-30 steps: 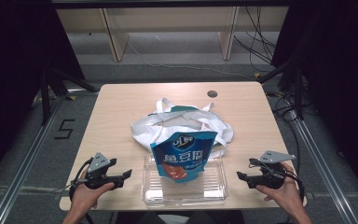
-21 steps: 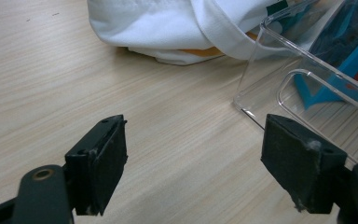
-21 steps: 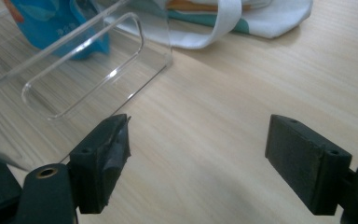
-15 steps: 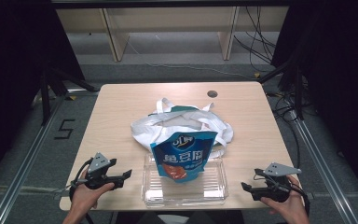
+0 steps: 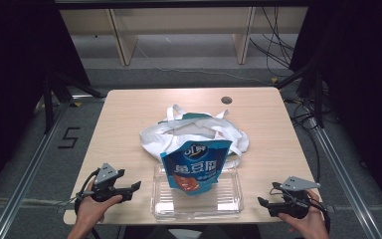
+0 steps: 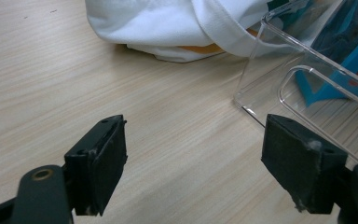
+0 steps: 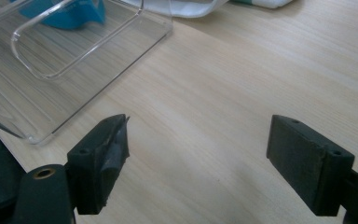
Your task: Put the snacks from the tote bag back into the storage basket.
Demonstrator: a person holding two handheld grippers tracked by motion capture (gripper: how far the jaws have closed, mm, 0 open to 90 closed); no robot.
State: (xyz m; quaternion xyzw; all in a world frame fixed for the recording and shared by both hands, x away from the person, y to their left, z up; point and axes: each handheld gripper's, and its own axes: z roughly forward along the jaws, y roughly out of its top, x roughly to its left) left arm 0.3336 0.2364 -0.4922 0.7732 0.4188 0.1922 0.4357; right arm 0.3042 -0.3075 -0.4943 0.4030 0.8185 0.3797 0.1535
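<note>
A blue snack pouch point(image 5: 195, 166) stands upright in a clear plastic bin point(image 5: 229, 201) at the table's front middle. Just behind it lies a white cloth bag point(image 5: 199, 130) with loose handles. My left gripper point(image 5: 129, 189) is held open at the front left, its jaws pointing right toward the bin and apart from it. In the left gripper view the clear bin point(image 6: 307, 79) is at the right and the white bag point(image 6: 177, 23) at the top. My right gripper point(image 5: 264, 204) rests open at the front right, nothing between its fingers. The clear bin's corner point(image 7: 74, 56) appears upper left in the right gripper view.
The wooden table point(image 5: 129, 114) has a dark round hole point(image 5: 226, 100) near its back right. Black stands and cables point(image 5: 308, 104) crowd the floor to the right. A "5" mark point(image 5: 69, 137) is on the floor at left.
My right gripper has moved down toward the table's front edge and slightly right. The left gripper, pouch and bag have stayed put.
</note>
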